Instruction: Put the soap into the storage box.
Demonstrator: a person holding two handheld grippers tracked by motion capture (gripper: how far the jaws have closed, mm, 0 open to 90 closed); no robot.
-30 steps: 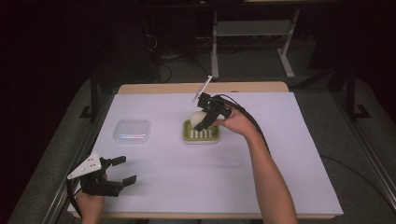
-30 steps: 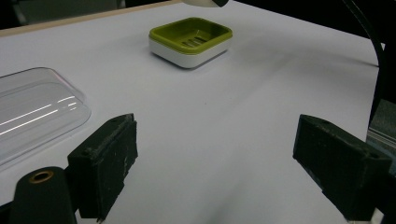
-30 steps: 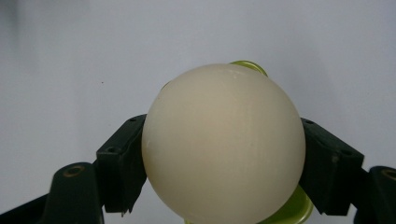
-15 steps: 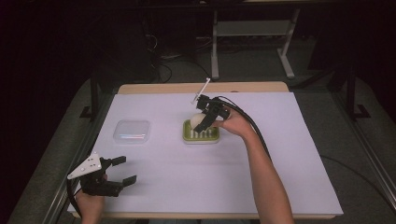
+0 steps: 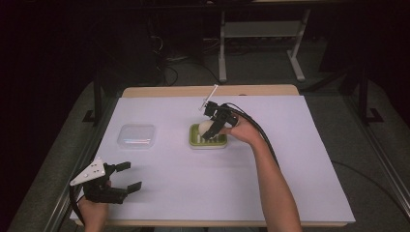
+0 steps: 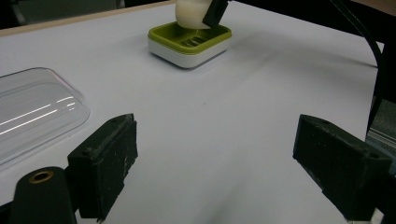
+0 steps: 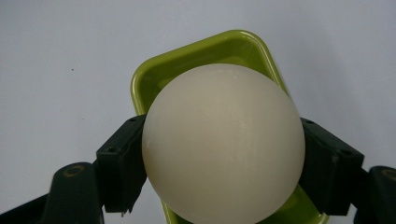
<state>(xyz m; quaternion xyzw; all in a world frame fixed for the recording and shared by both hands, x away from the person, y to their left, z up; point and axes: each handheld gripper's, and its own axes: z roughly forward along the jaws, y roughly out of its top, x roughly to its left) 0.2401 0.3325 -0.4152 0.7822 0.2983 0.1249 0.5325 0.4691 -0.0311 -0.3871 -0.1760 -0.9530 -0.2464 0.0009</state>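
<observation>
Right gripper: clamping the cream-white ball between both jaws, directly above the green tray near the middle of the white table, ball sitting low over the tray's slotted floor, contact with it not determinable. Left gripper: resting at the near left edge, jaws standing wide apart and holding nothing, well apart from the tray. Clear plastic lid: lying flat to the left of the tray, separate from it.

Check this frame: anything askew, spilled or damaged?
Nothing stands out. The right gripper holds the soap over the green dish; the clear lid lies flat apart, and the left gripper is open.
</observation>
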